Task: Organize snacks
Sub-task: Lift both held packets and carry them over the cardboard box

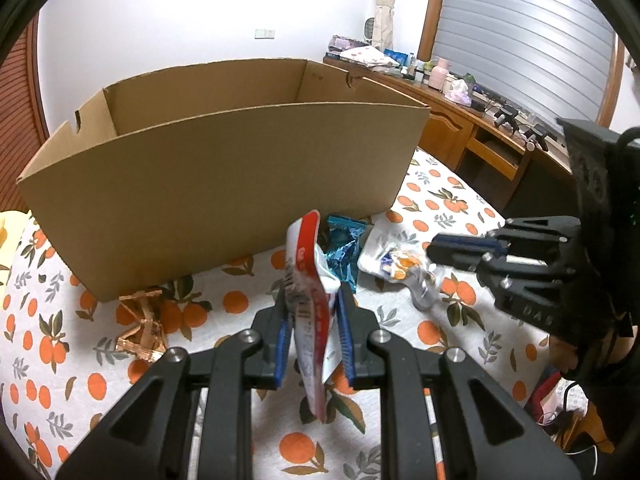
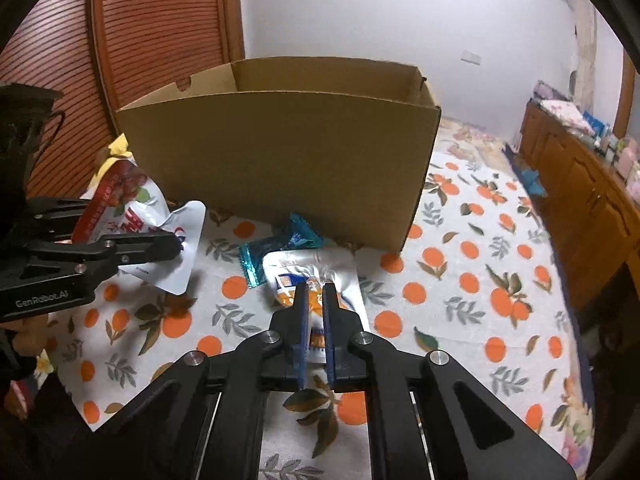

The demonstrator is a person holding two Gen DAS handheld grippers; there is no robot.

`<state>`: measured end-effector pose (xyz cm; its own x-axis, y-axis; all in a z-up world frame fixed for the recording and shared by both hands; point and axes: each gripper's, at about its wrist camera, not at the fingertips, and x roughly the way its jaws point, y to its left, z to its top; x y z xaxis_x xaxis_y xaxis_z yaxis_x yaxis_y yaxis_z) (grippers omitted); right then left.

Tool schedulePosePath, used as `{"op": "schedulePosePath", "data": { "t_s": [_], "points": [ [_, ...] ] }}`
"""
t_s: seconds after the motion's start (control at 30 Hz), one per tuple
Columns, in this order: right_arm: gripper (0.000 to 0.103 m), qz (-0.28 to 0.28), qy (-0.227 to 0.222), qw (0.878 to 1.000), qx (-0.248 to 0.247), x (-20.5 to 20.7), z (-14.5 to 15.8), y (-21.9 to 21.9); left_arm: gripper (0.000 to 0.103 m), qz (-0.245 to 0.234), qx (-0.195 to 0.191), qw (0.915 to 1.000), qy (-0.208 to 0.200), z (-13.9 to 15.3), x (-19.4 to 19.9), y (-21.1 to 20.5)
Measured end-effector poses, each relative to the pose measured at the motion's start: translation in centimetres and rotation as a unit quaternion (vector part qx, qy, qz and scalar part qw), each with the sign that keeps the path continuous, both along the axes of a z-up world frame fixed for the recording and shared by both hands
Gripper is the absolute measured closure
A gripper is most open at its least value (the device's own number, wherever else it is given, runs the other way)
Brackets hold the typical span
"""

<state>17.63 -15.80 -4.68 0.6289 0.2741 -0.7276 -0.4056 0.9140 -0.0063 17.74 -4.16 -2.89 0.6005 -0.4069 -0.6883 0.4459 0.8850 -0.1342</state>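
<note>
My left gripper [image 1: 312, 300] is shut on a red and white snack bag [image 1: 310, 280], held upright above the orange-print cloth. In the right wrist view that same bag [image 2: 132, 208] hangs from the left gripper [image 2: 176, 246] at the left. My right gripper [image 2: 315, 288] points down at a white pouch with orange and blue print [image 2: 308, 268] lying on the cloth, and its jaws are shut on the pouch's middle. In the left wrist view the right gripper [image 1: 434, 254] meets the pouch [image 1: 394, 260] from the right. An open cardboard box [image 1: 224, 160] [image 2: 280, 152] stands just behind.
Blue foil wrappers [image 2: 280, 246] [image 1: 340, 248] lie against the front wall of the box. A gold-brown wrapper [image 1: 140, 328] lies on the cloth left of my left gripper. A wooden desk with clutter [image 1: 460, 120] [image 2: 580, 184] runs along the right. A slatted wooden door [image 2: 160, 40] is behind the box.
</note>
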Motion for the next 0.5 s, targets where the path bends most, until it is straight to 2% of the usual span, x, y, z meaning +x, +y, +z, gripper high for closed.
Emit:
{"op": "schedulePosePath", "data": {
  "t_s": [0.13,0.2,0.3,0.43,0.5],
  "points": [
    [0.092,-0.003,0.006,1.000,-0.006,0.6,-0.7,0.1,0.085,0.001,-0.001,1.0000,0.002,-0.1,0.0,0.1],
    [0.073,0.010,0.012,1.000,-0.007,1.1,-0.9,0.3,0.085,0.001,-0.001,1.0000,0.004,-0.3,0.0,0.3],
    [0.062,0.026,0.025,0.999,-0.018,1.9,-1.4,0.7,0.085,0.003,-0.002,1.0000,0.004,-0.4,-0.1,0.6],
    [0.058,0.037,0.045,0.996,-0.062,2.6,-2.8,1.6,0.085,0.005,-0.004,1.0000,0.006,-0.5,-0.1,1.0],
    [0.052,0.034,0.043,0.996,-0.065,2.8,-3.1,1.4,0.085,0.005,-0.006,0.9999,0.007,-0.6,-0.1,1.1]
  ]
}}
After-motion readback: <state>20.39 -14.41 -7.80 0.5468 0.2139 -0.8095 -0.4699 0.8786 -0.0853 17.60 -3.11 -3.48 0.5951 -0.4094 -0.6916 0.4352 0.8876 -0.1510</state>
